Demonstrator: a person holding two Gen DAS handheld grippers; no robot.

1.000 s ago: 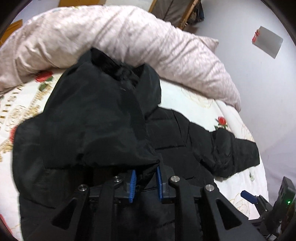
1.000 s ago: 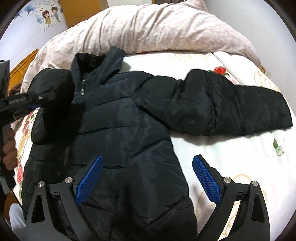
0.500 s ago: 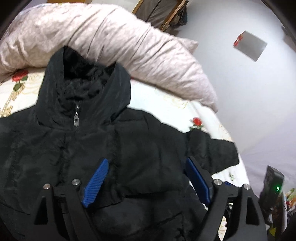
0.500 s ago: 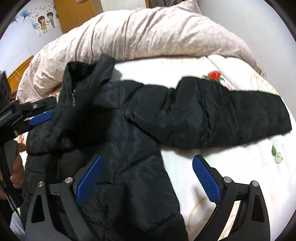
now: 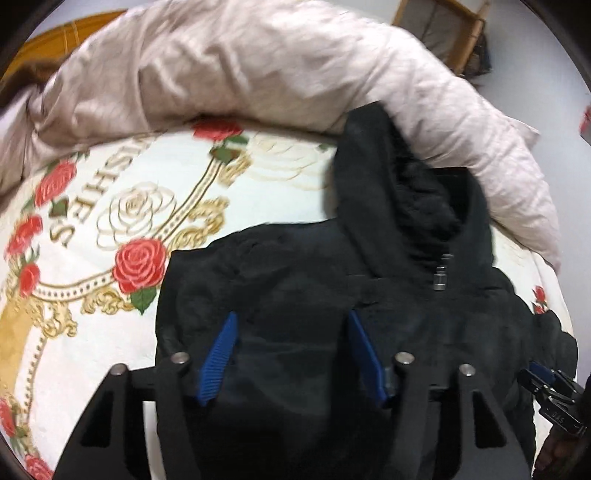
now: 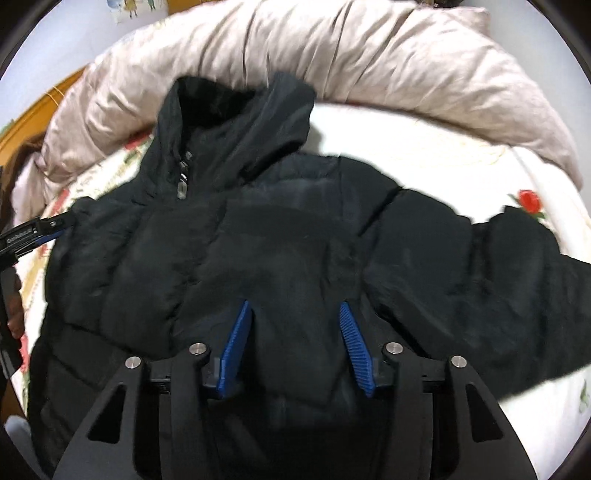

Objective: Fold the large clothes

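Observation:
A black puffer jacket (image 6: 280, 258) lies front up on the bed, collar towards the pillows, zipper pull (image 6: 181, 190) near the collar. Its right sleeve (image 6: 498, 280) stretches out to the right. The left sleeve is folded in over the body (image 5: 280, 295). My left gripper (image 5: 291, 350) is open, with jacket fabric between its blue pads, over the jacket's left side. My right gripper (image 6: 293, 339) is open over the jacket's middle, close to the fabric. The left gripper also shows at the left edge of the right wrist view (image 6: 33, 232).
A crumpled pale pink duvet (image 6: 369, 62) lies along the head of the bed, behind the collar. The white sheet with red roses (image 5: 110, 229) shows left of the jacket and under the right sleeve (image 6: 424, 147). A wooden chair (image 5: 443, 26) stands beyond the bed.
The left gripper let go of the folded-in sleeve, opened and swung left. The right gripper moved in over the jacket's middle and its pads came closer together.

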